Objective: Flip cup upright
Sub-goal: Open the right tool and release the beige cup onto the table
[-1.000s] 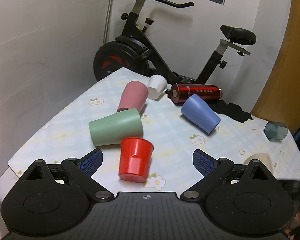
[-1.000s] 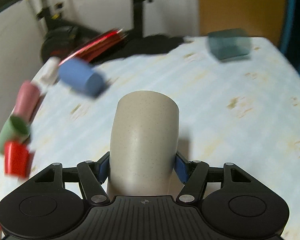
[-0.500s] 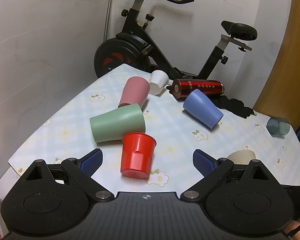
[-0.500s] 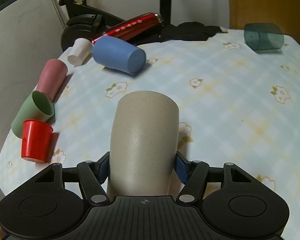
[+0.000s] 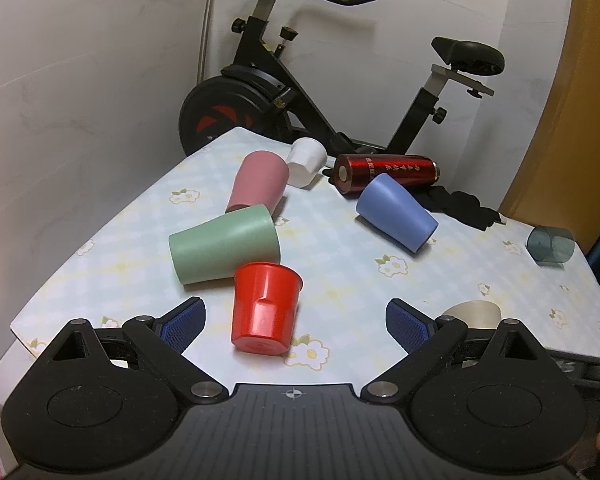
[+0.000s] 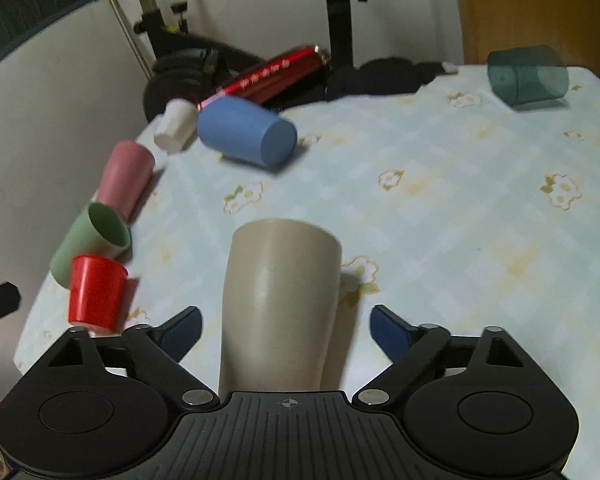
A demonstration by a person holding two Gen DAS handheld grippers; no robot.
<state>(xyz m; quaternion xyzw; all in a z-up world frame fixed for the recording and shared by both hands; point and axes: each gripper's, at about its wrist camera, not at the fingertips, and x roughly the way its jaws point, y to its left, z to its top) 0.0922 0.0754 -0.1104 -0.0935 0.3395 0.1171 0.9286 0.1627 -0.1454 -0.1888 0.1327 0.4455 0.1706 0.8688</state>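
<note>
A beige cup (image 6: pixel 280 300) stands on the table between the jaws of my right gripper (image 6: pixel 286 326), which is open with both pads clear of it. Its rim also shows in the left wrist view (image 5: pixel 474 314). My left gripper (image 5: pixel 296 320) is open and empty, low over the table's near edge, with an upside-down red cup (image 5: pixel 265 307) just ahead between its fingers. A green cup (image 5: pixel 224 249), a pink cup (image 5: pixel 258 186), a white cup (image 5: pixel 307 156) and a blue cup (image 5: pixel 396 210) lie on their sides.
A red metal bottle (image 5: pixel 384 168) and a black cloth (image 5: pixel 460 206) lie at the table's far side. A dark clear cup (image 5: pixel 550 246) lies near the right edge. An exercise bike (image 5: pixel 268 92) stands behind the table (image 5: pixel 340 248), by the white wall.
My right gripper has opened and let go of the beige cup, which now stands on the table. The left gripper has barely moved.
</note>
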